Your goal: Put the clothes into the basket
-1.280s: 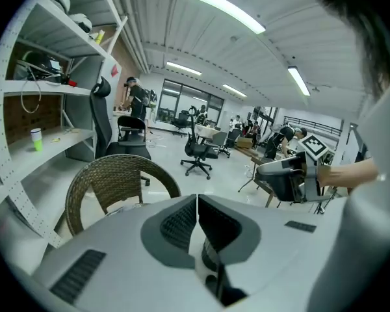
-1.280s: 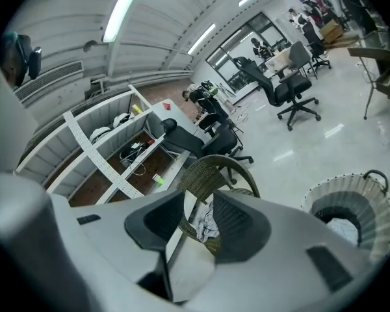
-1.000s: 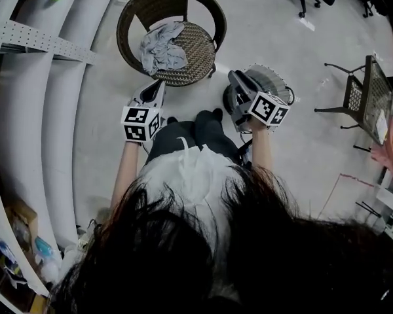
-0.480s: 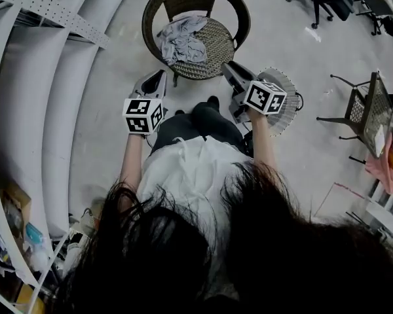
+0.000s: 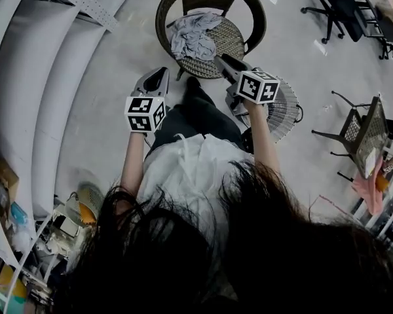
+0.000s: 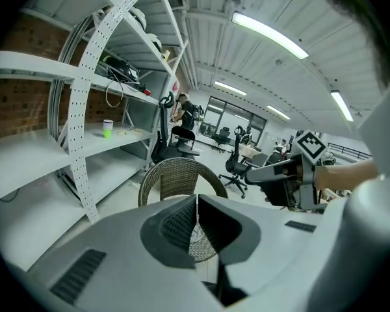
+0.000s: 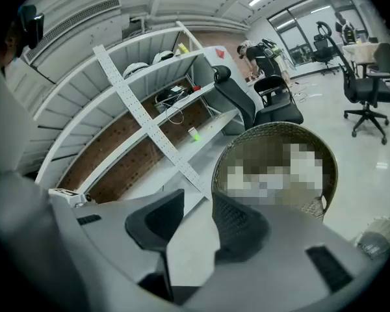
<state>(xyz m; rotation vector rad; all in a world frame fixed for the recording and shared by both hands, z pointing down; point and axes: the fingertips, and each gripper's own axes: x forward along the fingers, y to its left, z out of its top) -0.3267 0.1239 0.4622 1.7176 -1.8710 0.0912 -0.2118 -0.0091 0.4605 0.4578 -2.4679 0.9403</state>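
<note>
A heap of grey clothes [image 5: 195, 36] lies on the seat of a round wicker chair [image 5: 243, 10]. The white mesh basket [image 5: 283, 110] stands on the floor to the chair's right and shows at the edge of the right gripper view [image 7: 380, 236]. My left gripper [image 5: 154, 82] is shut and holds nothing, short of the chair's near left side; its view looks at the chair back [image 6: 175, 173]. My right gripper [image 5: 224, 63] is open and empty, its tip at the seat's near right edge. In its own view the jaws [image 7: 198, 195] stand apart before the chair [image 7: 229, 153].
Curved white shelving [image 5: 52, 77] runs along the left, with clutter on the floor at its near end. Office chairs [image 5: 340, 5] stand far right. A dark metal-frame chair [image 5: 363, 136] and a pink cloth [image 5: 370, 188] are at the right.
The person has stepped toward the wicker chair. Both grippers have moved forward with them, the right one from over the basket to the seat's edge.
</note>
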